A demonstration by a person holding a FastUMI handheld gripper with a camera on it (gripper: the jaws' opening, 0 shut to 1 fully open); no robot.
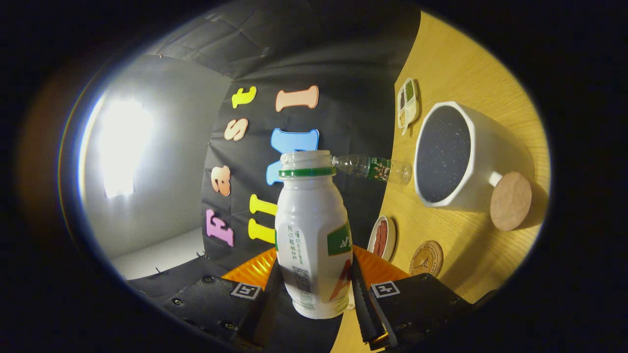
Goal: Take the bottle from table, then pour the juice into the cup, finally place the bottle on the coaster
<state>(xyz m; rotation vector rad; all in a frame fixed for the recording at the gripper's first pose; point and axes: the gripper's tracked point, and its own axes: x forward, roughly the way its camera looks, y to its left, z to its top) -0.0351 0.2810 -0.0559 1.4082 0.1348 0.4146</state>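
A white bottle (314,220) with a green neck ring and an uncapped mouth is held between the fingers of my gripper (316,290), which is shut on its lower body. My view is rolled, so the wooden table (461,68) stands on edge beside the bottle, and the bottle lies about level with it. Beyond the fingers stands a white cup (483,157) with a dark speckled inside and a round cork knob (510,201) on its handle. A round wooden coaster (426,258) lies on the table nearer the fingers than the cup. I see no juice flowing.
A small clear plastic bottle (374,168) with a green label stands between my bottle's mouth and the cup. A small dish (382,239) with reddish food sits near the coaster. A divided white dish (407,103) lies past the cup. A bright lamp (120,147) glares on the far side.
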